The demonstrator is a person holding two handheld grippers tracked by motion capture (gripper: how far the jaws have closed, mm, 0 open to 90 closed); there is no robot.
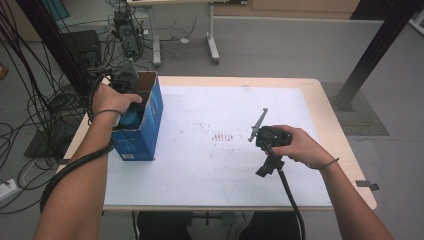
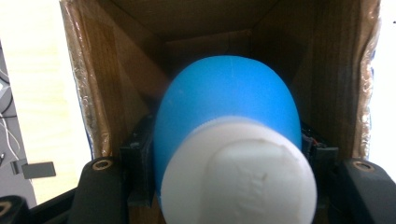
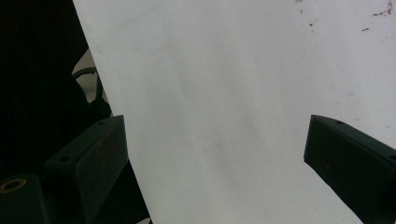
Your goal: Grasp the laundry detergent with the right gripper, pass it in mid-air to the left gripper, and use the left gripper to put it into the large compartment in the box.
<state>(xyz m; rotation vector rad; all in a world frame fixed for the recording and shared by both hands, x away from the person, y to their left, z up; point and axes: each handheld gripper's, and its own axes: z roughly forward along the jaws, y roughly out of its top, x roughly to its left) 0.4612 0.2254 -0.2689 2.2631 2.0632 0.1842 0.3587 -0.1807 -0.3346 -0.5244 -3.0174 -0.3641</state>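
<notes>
- Left gripper (image 1: pixel 131 107) is poked down into the open top of a blue cardboard box (image 1: pixel 150 122) with a plain brown inside, standing at the left edge of the table (image 1: pixel 320 107).
- Its fingers (image 2: pixel 138 172) are clamped on a round blue bottle with a fat white cap (image 2: pixel 229 140), one pad on each side of the blue body. The cap end faces the camera in the left gripper view and the blue end points deeper into the box.
- So the bottle sits inside the box mouth, brown walls on both sides of it. From the high view you can just catch a bit of blue (image 1: pixel 131 119) under the left hand (image 1: pixel 112 97).
- Right gripper (image 1: pixel 267 152) is well apart from the box, over the right part of the white table cover, in the person's right hand (image 1: pixel 297 145).
- Its fingers (image 3: pixel 100 154) are spread wide with nothing between them, just bare white sheet with a few dark specks beneath.
</notes>
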